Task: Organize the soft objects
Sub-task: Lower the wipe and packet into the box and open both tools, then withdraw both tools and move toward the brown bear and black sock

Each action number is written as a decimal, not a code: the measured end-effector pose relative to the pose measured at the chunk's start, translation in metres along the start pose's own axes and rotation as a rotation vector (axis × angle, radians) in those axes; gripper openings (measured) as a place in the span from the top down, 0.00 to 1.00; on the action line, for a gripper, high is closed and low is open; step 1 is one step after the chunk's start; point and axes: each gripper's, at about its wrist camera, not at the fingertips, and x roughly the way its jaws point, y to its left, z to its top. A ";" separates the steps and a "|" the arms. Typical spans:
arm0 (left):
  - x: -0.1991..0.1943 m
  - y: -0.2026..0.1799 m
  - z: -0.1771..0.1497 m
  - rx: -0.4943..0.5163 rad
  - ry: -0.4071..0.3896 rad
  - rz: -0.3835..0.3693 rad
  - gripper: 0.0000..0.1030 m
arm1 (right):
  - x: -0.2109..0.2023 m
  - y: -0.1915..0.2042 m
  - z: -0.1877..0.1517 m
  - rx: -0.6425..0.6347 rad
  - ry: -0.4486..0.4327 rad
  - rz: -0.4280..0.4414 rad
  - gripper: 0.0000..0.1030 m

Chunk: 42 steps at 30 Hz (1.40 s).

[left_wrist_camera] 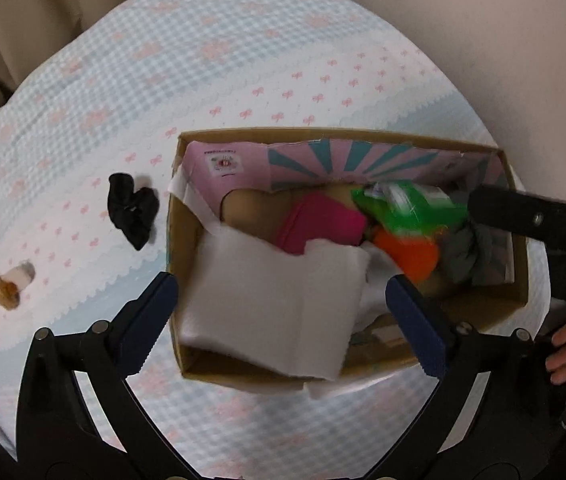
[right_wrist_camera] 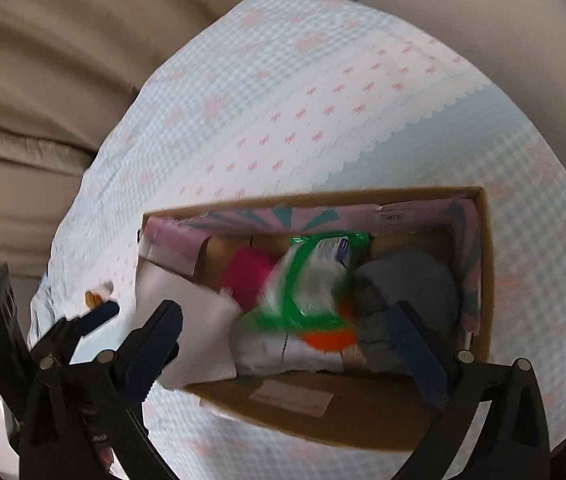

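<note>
A cardboard box point(left_wrist_camera: 175, 240) stands on the checked tablecloth and holds a white foam sheet point(left_wrist_camera: 271, 312), a pink cloth point(left_wrist_camera: 319, 224), a green packet point(left_wrist_camera: 411, 204), an orange object point(left_wrist_camera: 407, 252) and a grey cloth point(left_wrist_camera: 467, 252). The box point(right_wrist_camera: 487, 272) also shows in the right wrist view with the green packet point(right_wrist_camera: 311, 284) and grey cloth point(right_wrist_camera: 407, 292). A black scrunchie point(left_wrist_camera: 133, 210) and a small brown and white object point(left_wrist_camera: 13, 286) lie left of the box. My left gripper point(left_wrist_camera: 283, 320) is open above the foam sheet. My right gripper point(right_wrist_camera: 287, 348) is open over the box.
The blue and white tablecloth point(left_wrist_camera: 203, 64) with pink bows covers the table. Beige cushions point(right_wrist_camera: 43, 100) lie behind it. The right gripper's body point(left_wrist_camera: 531, 216) and the hand that holds it reach over the box's right end.
</note>
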 end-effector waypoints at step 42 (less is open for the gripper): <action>-0.296 0.129 -0.118 -0.107 -0.393 -0.029 0.00 | -0.192 0.225 -0.137 -0.280 -0.424 -0.194 0.00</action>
